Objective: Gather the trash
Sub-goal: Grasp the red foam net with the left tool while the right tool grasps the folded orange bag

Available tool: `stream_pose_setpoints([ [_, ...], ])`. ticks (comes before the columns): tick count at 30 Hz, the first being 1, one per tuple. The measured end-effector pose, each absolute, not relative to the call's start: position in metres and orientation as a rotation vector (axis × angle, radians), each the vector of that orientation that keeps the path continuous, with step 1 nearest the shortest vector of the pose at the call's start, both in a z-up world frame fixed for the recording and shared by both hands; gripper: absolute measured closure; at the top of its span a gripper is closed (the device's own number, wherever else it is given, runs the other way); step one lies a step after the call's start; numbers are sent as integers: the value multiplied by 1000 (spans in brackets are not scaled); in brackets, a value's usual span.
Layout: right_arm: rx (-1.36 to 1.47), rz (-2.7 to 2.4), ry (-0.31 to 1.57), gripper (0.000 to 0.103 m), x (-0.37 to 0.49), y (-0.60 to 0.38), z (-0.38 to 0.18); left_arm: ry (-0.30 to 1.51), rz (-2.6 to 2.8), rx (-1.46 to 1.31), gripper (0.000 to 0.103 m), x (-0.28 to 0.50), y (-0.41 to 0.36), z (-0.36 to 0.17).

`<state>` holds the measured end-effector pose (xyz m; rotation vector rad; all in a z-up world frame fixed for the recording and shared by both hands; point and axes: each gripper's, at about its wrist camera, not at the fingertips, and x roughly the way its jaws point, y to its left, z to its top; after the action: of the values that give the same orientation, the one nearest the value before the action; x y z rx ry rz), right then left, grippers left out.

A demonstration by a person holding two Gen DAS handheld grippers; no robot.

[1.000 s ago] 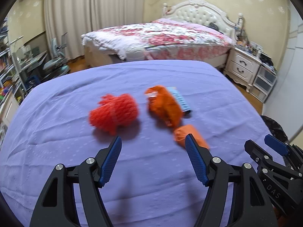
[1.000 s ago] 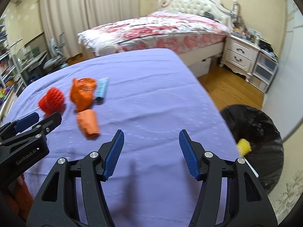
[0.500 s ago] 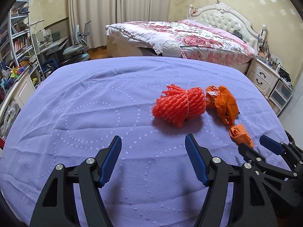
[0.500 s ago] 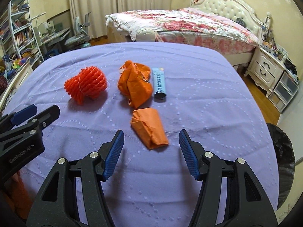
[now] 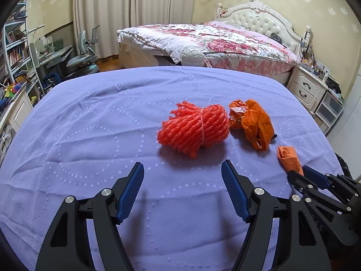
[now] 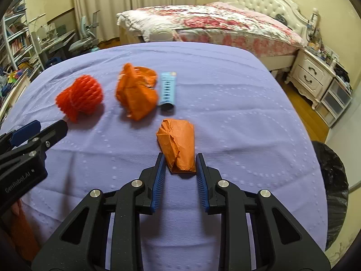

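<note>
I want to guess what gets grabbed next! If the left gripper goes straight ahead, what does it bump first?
Probably the red foam net; it lies just ahead of the open left gripper, slightly right of centre.

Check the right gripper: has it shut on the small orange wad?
Not yet: the right gripper is closing around the small orange wad; slim gaps remain beside both pads.

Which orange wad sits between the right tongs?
The smaller folded orange wad, nearest the camera; the bigger crumpled one lies beside the blue tube.
</note>
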<state>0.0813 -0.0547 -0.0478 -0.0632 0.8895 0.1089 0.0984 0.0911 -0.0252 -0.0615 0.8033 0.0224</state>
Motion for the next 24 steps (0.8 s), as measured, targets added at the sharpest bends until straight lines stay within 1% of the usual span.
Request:
stream_pose_setpoints([
  [10,-16,-3,885,76,91,-106,-49,795,39,-20,32,125,79,-28],
  [18,-27,-9,878,76,95,-107,-50,819,26,-19,32,143,75,-33],
  [19,-25,-9,879,76,95,-107,-51,819,21,-20,34,144,76,-33],
  [20,-23,-8,879,76,96,-107,-51,819,13,-22,41,145,76,-33],
  [23,-24,-7,878,76,94,-108,-51,836,-12,-24,53,147,76,-37],
  [24,-24,-7,878,76,94,-108,-51,837,-18,-22,55,146,75,-37],
])
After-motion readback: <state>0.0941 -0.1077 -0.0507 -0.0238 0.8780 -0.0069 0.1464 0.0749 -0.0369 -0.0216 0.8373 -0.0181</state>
